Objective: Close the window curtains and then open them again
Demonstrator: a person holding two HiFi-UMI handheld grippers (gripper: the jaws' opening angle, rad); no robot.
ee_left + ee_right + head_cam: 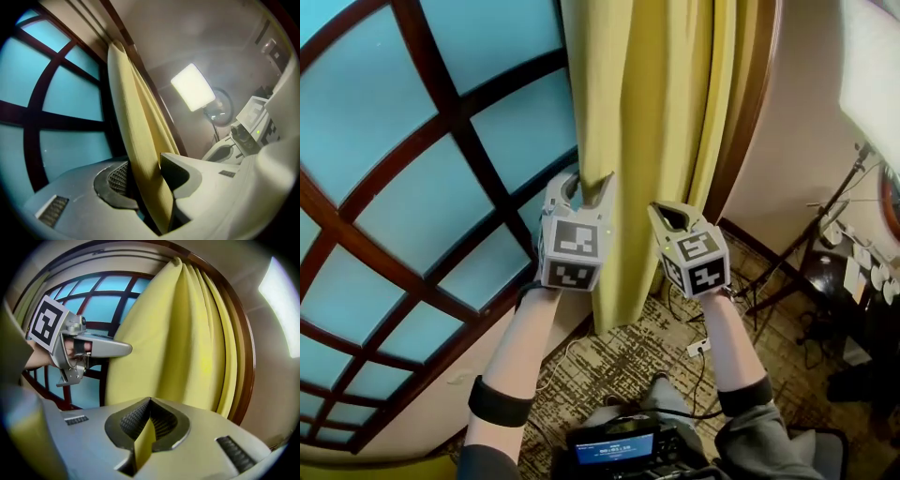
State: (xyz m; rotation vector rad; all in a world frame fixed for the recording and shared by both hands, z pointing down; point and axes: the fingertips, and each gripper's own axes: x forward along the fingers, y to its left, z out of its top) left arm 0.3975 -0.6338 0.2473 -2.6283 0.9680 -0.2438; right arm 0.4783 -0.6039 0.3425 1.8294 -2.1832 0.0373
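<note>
Holds the left gripper [589,183] level against the left edge of the yellow curtain [656,112], jaws partly apart with a fold of cloth running between them, one pad clear of it, so no real grip there. Pinches a thin strip of the same curtain in the right gripper [671,216], jaws fully together on the fabric, just beside the left one and a little lower in the head view. Finds the curtain bunched in tall folds at the right side of the window [441,225], with blue panes [366,103] and dark wooden bars [473,155] uncovered.
</note>
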